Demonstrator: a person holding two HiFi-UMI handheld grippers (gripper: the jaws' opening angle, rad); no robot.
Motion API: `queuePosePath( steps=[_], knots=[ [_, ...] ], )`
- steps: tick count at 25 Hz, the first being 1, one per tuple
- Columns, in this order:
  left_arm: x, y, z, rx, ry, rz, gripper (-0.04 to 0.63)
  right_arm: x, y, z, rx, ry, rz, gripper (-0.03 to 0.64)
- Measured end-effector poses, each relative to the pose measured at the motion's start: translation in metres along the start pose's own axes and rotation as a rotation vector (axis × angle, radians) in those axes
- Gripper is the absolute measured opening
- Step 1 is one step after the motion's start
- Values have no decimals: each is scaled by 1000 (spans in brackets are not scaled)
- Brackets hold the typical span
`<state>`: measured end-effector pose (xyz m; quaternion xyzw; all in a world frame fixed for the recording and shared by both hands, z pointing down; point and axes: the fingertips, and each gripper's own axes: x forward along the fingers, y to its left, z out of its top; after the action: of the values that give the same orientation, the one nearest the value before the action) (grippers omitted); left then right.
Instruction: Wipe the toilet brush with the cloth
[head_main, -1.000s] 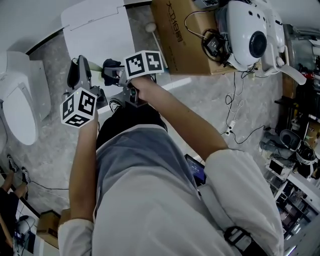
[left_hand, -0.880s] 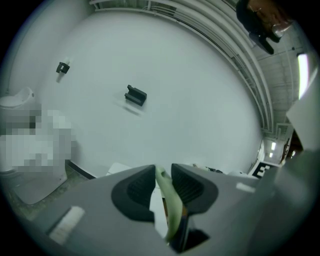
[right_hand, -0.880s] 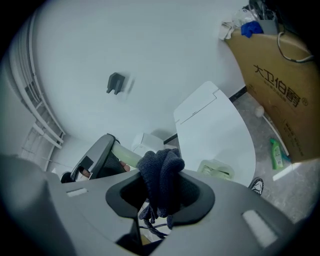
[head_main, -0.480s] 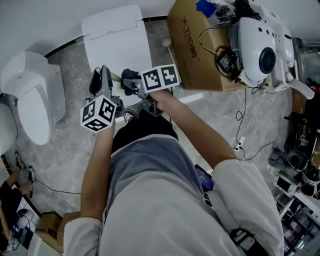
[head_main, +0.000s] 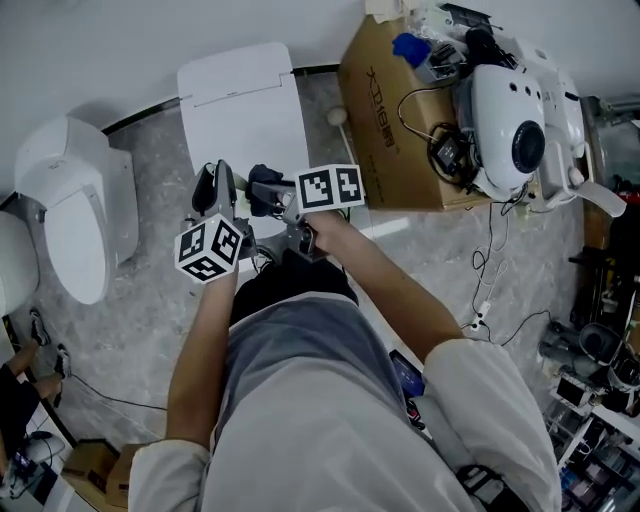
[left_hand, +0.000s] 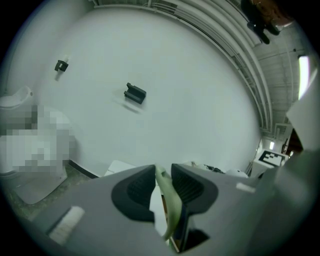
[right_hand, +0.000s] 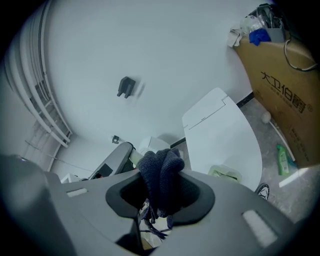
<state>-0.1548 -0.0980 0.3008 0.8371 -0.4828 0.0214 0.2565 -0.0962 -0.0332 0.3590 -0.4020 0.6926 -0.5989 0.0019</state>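
Note:
My left gripper (left_hand: 162, 172) is shut on a thin pale green strip, the toilet brush handle (left_hand: 168, 205), which runs down between the pads. Its brush end is hidden. My right gripper (right_hand: 161, 192) is shut on a bunched dark blue cloth (right_hand: 159, 165) that sticks up above its jaws. In the head view the left gripper (head_main: 215, 187) and right gripper (head_main: 266, 192) are held close together in front of the person's body, with the cloth (head_main: 262, 178) just right of the left one. The right gripper view shows the left gripper (right_hand: 116, 161) beside the cloth.
A white closed toilet lid (head_main: 245, 100) lies just beyond the grippers, with a pale green object (right_hand: 225, 173) on it. Another toilet (head_main: 75, 205) stands at the left. At the right are a cardboard box (head_main: 385, 75), a white machine (head_main: 515, 100) and floor cables (head_main: 480, 290).
The head view has swung, so the toilets and box sit lower and further right. Both grippers stay close together and keep their holds on handle and cloth.

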Motion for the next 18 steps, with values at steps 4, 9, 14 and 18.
queuePosePath(
  steps=[4, 9, 14, 18],
  knots=[
    [-1, 0, 1, 1, 3, -6, 0, -3, 11, 3, 11, -27, 23, 106],
    [-2, -1, 4, 22, 24, -21, 0, -12, 27, 8, 47, -72, 82, 106],
    [-4, -6, 4, 43, 48, -44, 0, -21, 33, 9, 45, -102, 94, 106],
    [-8, -10, 3, 75, 65, -73, 0, -34, 32, 7, -14, -124, 59, 106]
  ],
)
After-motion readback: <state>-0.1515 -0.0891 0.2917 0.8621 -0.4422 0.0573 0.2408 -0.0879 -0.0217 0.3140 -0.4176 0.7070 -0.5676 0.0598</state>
